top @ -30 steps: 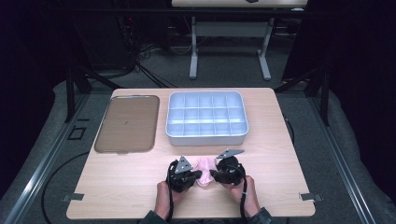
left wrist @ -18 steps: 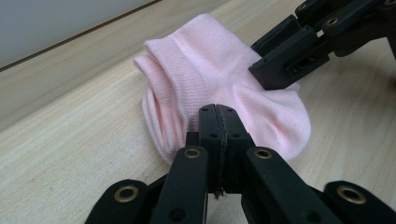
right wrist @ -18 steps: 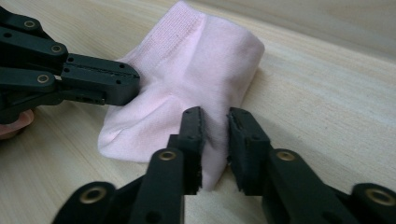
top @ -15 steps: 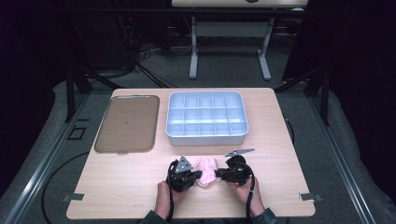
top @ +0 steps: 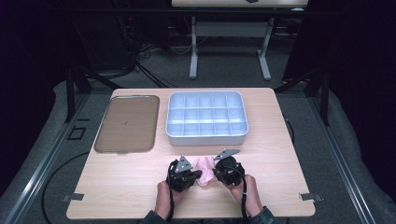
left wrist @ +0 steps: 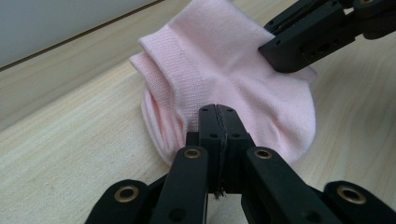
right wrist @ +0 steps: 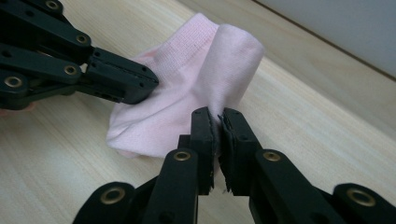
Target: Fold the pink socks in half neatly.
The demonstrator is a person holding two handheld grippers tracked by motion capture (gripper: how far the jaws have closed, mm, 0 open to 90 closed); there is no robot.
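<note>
On the table (top: 116,191), both grippers pinch a pink sock (top: 204,164).

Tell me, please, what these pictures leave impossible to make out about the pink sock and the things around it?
- Pink sock: its underside lies against the table; whether one sock or a pair is unclear.
- Left tongs and right tongs: the fabric pinched inside is hidden.
- Compartment tray: high view, too small to tell any contents.
- Brown tray: surface detail too small.
</note>
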